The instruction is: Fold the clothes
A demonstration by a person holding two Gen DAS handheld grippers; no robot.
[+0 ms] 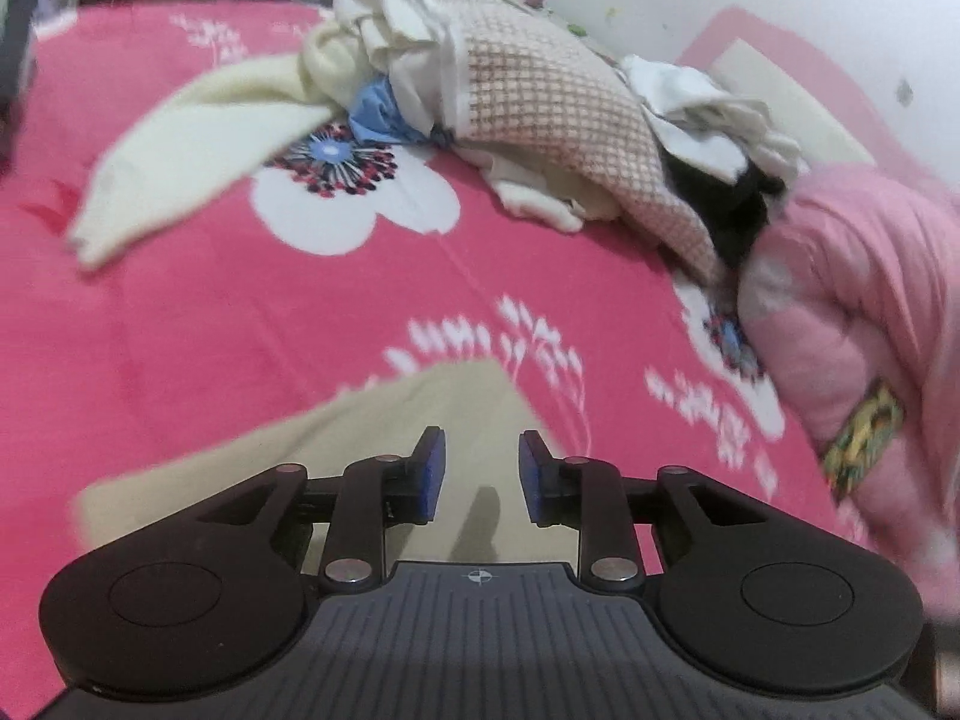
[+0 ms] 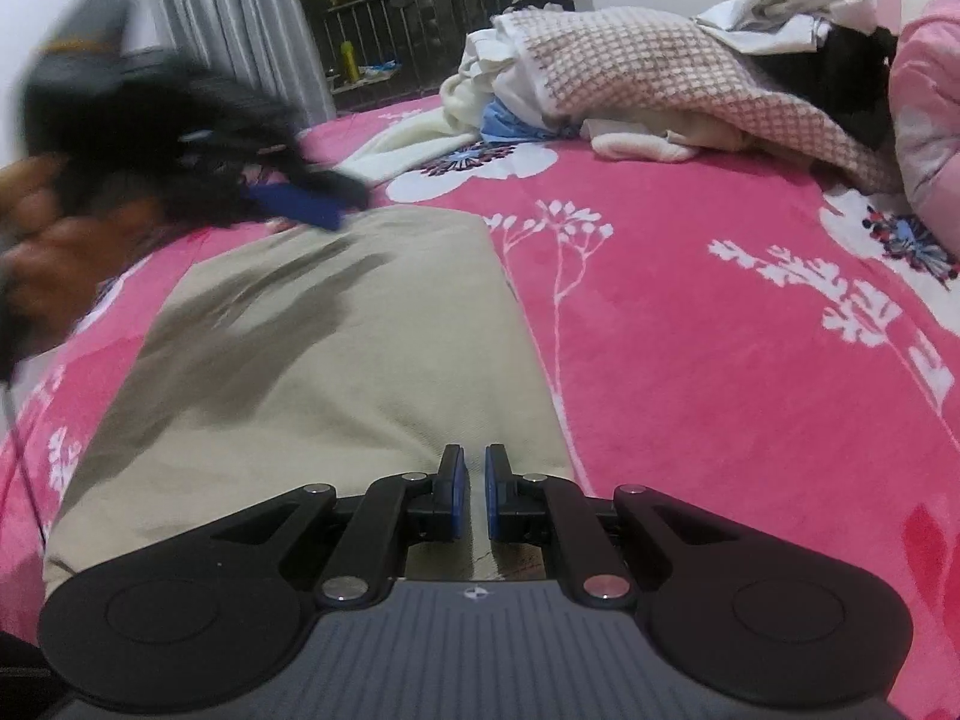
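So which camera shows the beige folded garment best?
The right wrist view: the beige folded garment lies nearly whole there, its far and right edges clear on the pink floral bedsheet. The left wrist view shows only a blurred part.

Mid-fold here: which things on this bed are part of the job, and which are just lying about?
Job:
beige garment, laid flat
clothes pile, unfolded
cream garment, trailing from the pile

Lying about:
pink quilt
floral bedsheet
yellow bottle, behind the bed
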